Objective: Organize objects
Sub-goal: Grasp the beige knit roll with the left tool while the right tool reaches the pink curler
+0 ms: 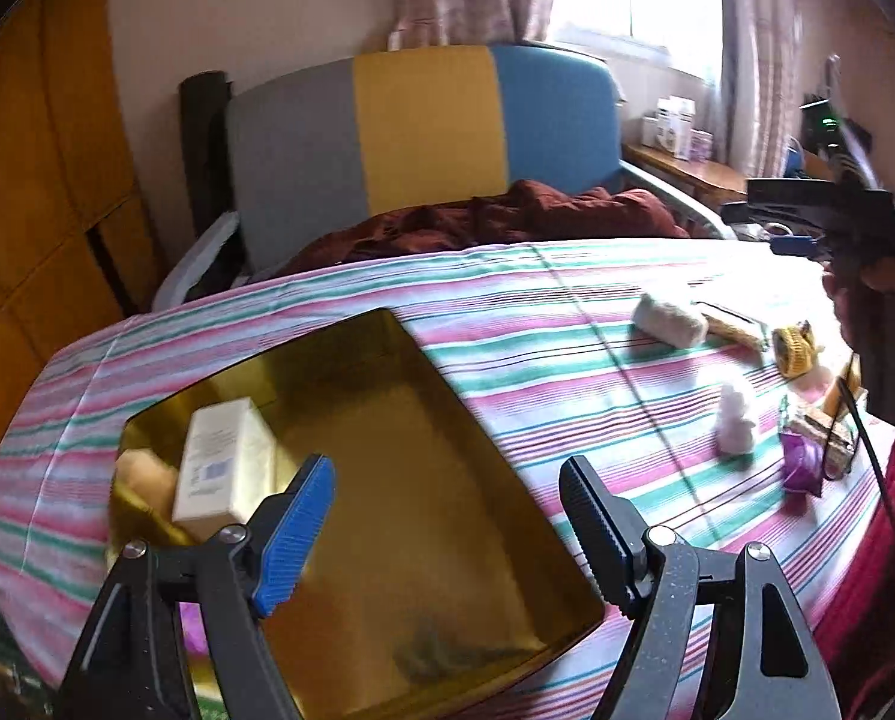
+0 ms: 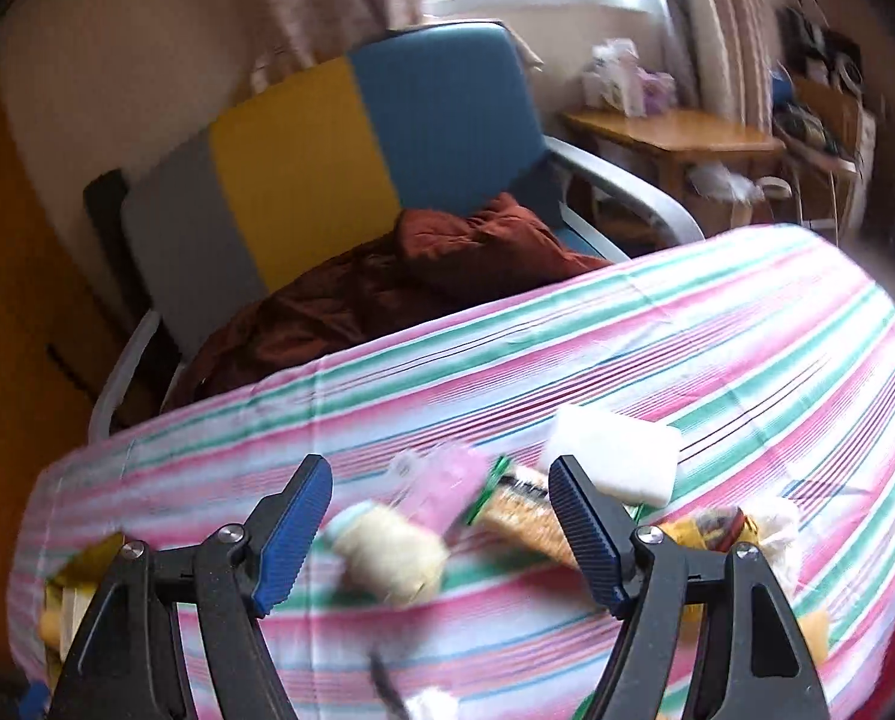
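Note:
A gold tray (image 1: 447,420) lies on the striped tablecloth and holds a white carton (image 1: 225,468) and a tan soft item (image 1: 138,474). My left gripper (image 1: 444,510) hovers open over the tray with nothing between its fingers. To the right lie a white roll (image 1: 669,318), a yellow knitted item (image 1: 795,348), a small pink figure (image 1: 735,426) and a purple packet (image 1: 801,462). My right gripper (image 2: 441,516) stands open and empty above a cream roll (image 2: 387,558), a pink packet (image 2: 441,480), a brush pack (image 2: 525,516) and a white block (image 2: 615,456). The picture is blurred.
A grey, yellow and blue chair (image 1: 423,138) with a dark red cloth (image 1: 507,222) stands behind the table. A wooden side table (image 2: 675,132) with boxes is by the window. A hand (image 1: 891,282) holds the other gripper at the right edge. A black cable (image 1: 867,438) hangs there.

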